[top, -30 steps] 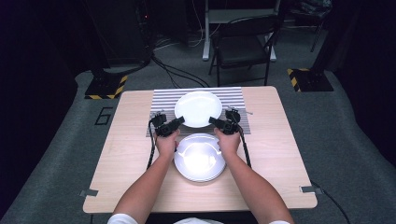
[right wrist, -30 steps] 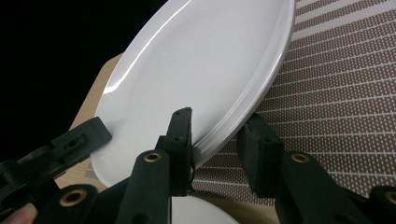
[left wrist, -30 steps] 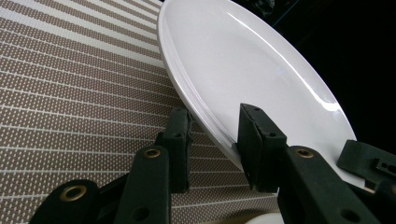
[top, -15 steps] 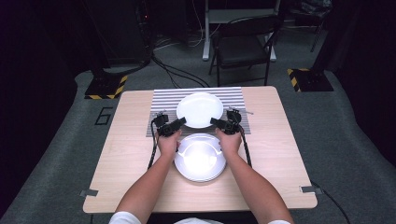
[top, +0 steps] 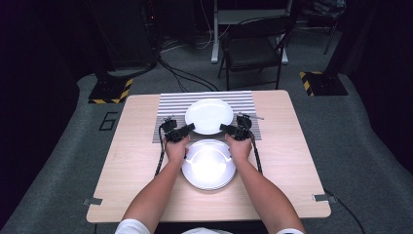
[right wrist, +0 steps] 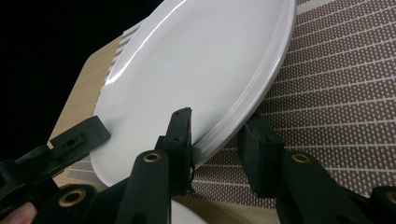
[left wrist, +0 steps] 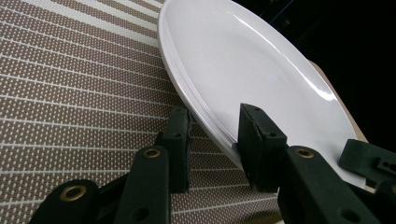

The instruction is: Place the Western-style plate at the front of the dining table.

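A white plate (top: pixel 209 116) lies on a striped placemat (top: pixel 170 105) at the table's far middle. My left gripper (top: pixel 191 127) is at its left rim and my right gripper (top: pixel 223 127) at its right rim. In the left gripper view the jaws (left wrist: pixel 214 112) straddle the plate (left wrist: pixel 243 60) rim, with mat (left wrist: pixel 70 84) showing beside one jaw. The right gripper (right wrist: pixel 219 119) likewise has one jaw over the plate (right wrist: pixel 187 60) and one outside its rim. Both look open around the rim.
A second, shiny plate (top: pixel 209 163) sits on the wooden table (top: pixel 292 161) between the person's hands, just in front of the mat. A folding chair (top: pixel 253 48) and floor cables stand beyond the far edge. The opposite gripper (left wrist: pixel 369 161) shows across the plate.
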Available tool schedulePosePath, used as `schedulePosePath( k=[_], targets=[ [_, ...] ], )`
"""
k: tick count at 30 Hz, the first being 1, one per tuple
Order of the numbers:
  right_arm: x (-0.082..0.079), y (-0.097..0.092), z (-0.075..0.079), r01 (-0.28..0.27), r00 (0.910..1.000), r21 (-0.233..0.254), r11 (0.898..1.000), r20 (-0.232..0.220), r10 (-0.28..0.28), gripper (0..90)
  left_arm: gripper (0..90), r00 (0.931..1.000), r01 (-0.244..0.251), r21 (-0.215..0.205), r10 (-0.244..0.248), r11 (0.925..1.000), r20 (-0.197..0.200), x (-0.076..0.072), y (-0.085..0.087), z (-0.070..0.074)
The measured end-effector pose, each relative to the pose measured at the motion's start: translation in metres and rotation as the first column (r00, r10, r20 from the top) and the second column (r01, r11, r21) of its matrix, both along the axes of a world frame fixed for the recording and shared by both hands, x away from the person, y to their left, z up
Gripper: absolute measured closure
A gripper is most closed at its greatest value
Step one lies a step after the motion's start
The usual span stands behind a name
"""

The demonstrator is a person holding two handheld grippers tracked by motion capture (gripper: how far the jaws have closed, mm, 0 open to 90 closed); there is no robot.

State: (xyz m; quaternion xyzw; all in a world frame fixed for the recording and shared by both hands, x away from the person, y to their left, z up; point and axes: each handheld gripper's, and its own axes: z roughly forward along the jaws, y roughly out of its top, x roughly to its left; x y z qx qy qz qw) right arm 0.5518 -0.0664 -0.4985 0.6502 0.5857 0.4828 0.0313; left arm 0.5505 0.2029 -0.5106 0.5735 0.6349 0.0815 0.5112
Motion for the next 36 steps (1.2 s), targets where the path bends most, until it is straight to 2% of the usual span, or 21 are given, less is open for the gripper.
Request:
schedulePosePath(
  k=[1, 3, 8, 11, 17, 22, 36],
  targets=[
    [0.0004, -0.0004, -0.0004, -0.002, 1.0000, 0.002, 1.000, -0.004, 0.002, 65.6, 64.8, 0.9999, 0.014, 0.008, -0.014, 0.9999, -0.002, 0.0006, 0.0010, -0.0004],
    [0.0009, -0.0010, -0.0011, -0.006, 1.0000, 0.001, 1.000, -0.007, 0.006, 65.4, 64.7, 1.0000, 0.006, -0.001, -0.006, 1.0000, -0.002, 0.0015, 0.0001, -0.0005],
    [0.0013, -0.0004, -0.0021, -0.007, 0.9999, -0.005, 1.000, -0.010, 0.007, 64.8, 64.7, 0.9998, 0.018, 0.019, -0.018, 0.9996, -0.006, 0.0022, 0.0024, -0.0007],
    [0.0018, 0.0010, -0.0032, -0.009, 0.9999, -0.003, 1.000, -0.010, 0.009, 64.6, 64.8, 1.0000, 0.004, 0.014, -0.004, 0.9999, -0.007, 0.0032, 0.0022, -0.0009],
    [0.0027, 0.0025, -0.0045, -0.006, 0.9997, 0.004, 1.000, -0.026, 0.006, 64.6, 64.8, 0.9998, 0.016, 0.028, -0.015, 0.9995, -0.015, 0.0034, 0.0042, -0.0009],
    [0.0043, 0.0040, -0.0027, -0.008, 0.9994, -0.013, 1.000, -0.033, 0.007, 64.7, 64.8, 0.9992, 0.001, -0.003, -0.001, 1.0000, -0.040, 0.0046, 0.0055, -0.0024],
    [0.0068, 0.0049, -0.0060, -0.002, 0.9985, -0.001, 1.000, -0.055, 0.002, 64.7, 64.9, 0.9978, 0.003, 0.012, -0.002, 0.9999, -0.067, 0.0070, 0.0059, -0.0035]
  ],
)
